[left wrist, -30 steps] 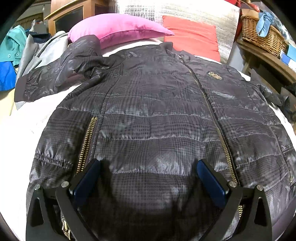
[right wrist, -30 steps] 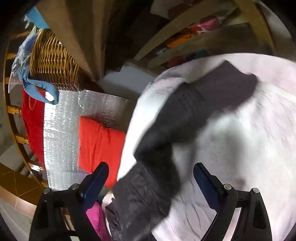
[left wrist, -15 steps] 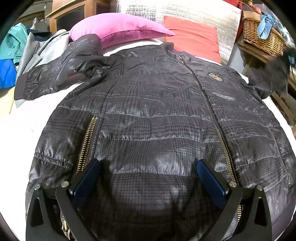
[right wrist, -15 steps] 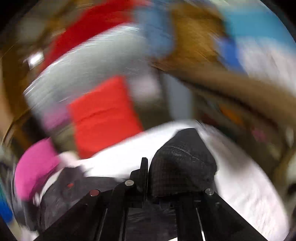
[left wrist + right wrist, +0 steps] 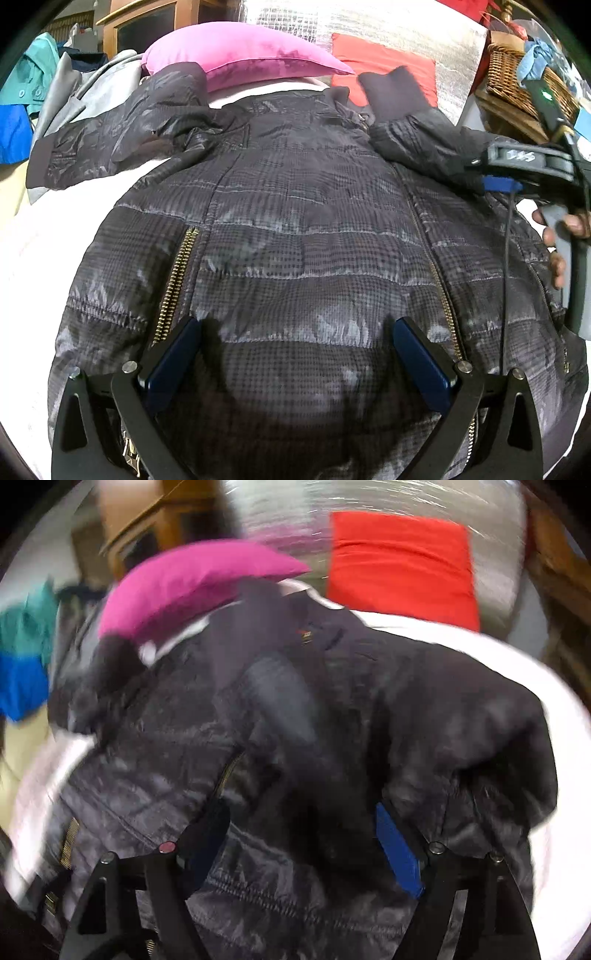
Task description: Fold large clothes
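Note:
A dark quilted jacket (image 5: 295, 240) lies front up and zipped on the white bed (image 5: 37, 258). My left gripper (image 5: 295, 354) hovers open over its hem, with nothing between the fingers. The right sleeve (image 5: 406, 125) is folded in across the chest, its cuff near the collar. In the left wrist view my right gripper (image 5: 484, 171) reaches in from the right, just behind that sleeve, held by a hand (image 5: 557, 240). In the blurred right wrist view its jaws (image 5: 299, 819) are opening; the sleeve (image 5: 280, 701) lies ahead between them, unpressed. The left sleeve (image 5: 110, 147) is spread out to the left.
A pink pillow (image 5: 240, 51) and a red pillow (image 5: 384, 62) lie at the head of the bed against a silver panel. A wicker basket (image 5: 517, 74) stands on a wooden shelf at the right. Other clothes (image 5: 22, 96) are heaped at the left beside a wooden cabinet (image 5: 147, 26).
My right gripper shut on the right sleeve's cuff, swung it from the bed's side over the jacket's chest, and its jaws have come apart. The left gripper stayed put.

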Action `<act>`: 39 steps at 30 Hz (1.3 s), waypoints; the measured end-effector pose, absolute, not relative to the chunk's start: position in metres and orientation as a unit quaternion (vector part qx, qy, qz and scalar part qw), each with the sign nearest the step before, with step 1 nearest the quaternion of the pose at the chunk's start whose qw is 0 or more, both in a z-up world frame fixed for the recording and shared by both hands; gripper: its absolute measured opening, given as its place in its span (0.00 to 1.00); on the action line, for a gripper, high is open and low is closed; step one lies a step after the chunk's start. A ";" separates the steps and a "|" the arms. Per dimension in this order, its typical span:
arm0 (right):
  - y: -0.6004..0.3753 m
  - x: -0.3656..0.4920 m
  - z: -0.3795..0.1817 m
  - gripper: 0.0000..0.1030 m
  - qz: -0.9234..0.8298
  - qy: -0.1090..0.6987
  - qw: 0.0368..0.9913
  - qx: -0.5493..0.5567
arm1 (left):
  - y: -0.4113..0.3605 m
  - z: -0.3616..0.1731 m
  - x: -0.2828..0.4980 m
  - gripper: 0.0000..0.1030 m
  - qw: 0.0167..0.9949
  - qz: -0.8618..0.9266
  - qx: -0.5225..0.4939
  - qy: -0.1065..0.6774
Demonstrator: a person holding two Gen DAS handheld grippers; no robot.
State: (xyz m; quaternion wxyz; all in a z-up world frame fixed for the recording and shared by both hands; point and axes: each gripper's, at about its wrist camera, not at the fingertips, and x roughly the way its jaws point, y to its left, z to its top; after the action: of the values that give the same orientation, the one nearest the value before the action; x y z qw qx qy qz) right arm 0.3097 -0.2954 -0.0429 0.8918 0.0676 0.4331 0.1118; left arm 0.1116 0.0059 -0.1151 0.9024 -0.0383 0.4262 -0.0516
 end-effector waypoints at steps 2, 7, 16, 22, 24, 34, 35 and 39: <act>-0.321 0.301 -0.033 0.80 0.100 0.409 0.900 0.112 | 0.005 -0.115 0.112 1.00 0.902 -0.050 -0.037 0.426; -0.377 0.291 -0.017 0.84 0.073 0.335 0.910 0.233 | 0.003 -0.116 0.112 1.00 0.904 -0.048 -0.030 0.424; -0.396 0.265 -0.081 0.85 0.079 0.331 0.893 0.295 | 0.003 -0.093 0.112 1.00 0.894 -0.060 -0.054 0.441; -0.397 0.262 -0.085 0.85 0.097 0.309 0.894 0.310 | -0.043 -0.018 0.167 1.00 0.904 -0.092 -0.052 0.414; -0.400 0.259 -0.086 0.85 0.102 0.302 0.893 0.317 | -0.078 0.000 0.213 1.00 0.902 -0.086 -0.035 0.422; -0.407 0.250 -0.091 0.85 0.116 0.284 0.891 0.334 | -0.200 -0.033 0.348 1.00 0.840 -0.025 0.041 0.540; -0.407 0.250 -0.091 0.85 0.118 0.283 0.891 0.335 | -0.203 -0.044 0.353 1.00 0.836 -0.002 0.063 0.546; -0.408 0.249 -0.091 0.85 0.123 0.277 0.890 0.341 | -0.183 -0.063 0.349 0.43 0.826 0.010 0.060 0.560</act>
State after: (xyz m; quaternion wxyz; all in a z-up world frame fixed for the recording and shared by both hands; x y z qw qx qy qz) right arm 0.2493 -0.4083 -0.0914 0.8897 0.3413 0.2773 0.1226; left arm 0.3493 -0.1830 -0.0633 0.8264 0.0599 0.5598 0.0097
